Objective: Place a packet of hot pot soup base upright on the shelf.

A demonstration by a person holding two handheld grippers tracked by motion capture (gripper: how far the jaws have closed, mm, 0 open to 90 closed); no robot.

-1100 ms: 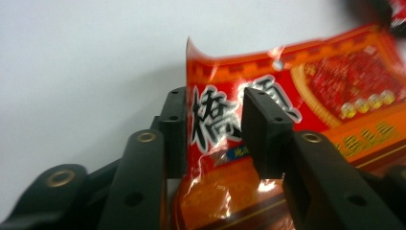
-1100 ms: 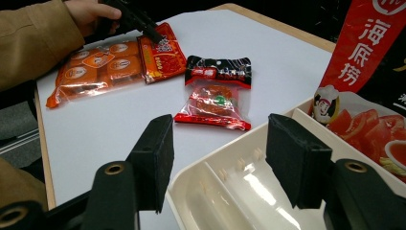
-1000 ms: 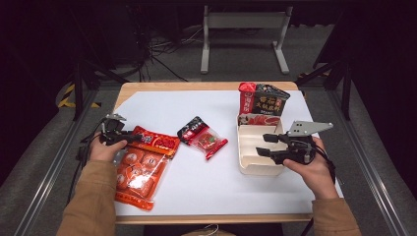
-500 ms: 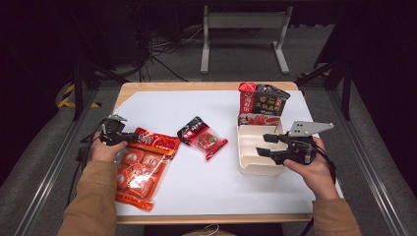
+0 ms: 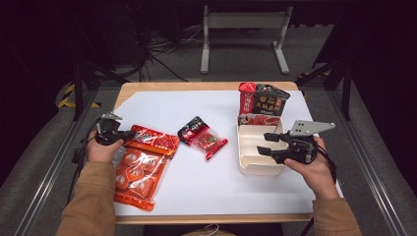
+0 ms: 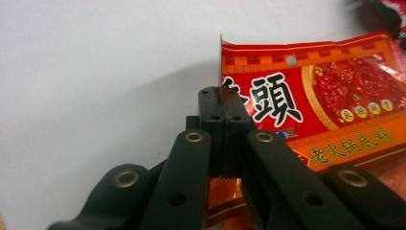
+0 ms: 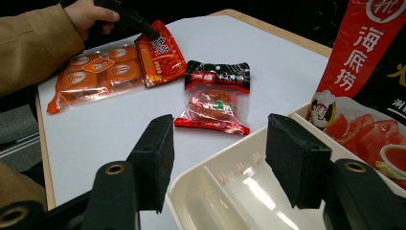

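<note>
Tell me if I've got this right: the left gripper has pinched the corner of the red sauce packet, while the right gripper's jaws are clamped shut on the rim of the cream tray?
Not quite. The left gripper has indeed just closed on the corner of the red sauce packet. But the right gripper is open: the right gripper view shows its jaws standing apart on either side of the cream tray rim, not pressing on it.

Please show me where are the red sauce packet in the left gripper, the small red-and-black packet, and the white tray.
red sauce packet (image 6: 330,96), left gripper view, printed front.
small red-and-black packet (image 5: 202,137), high view, its middle.
white tray (image 5: 260,169), high view, near rim.
</note>
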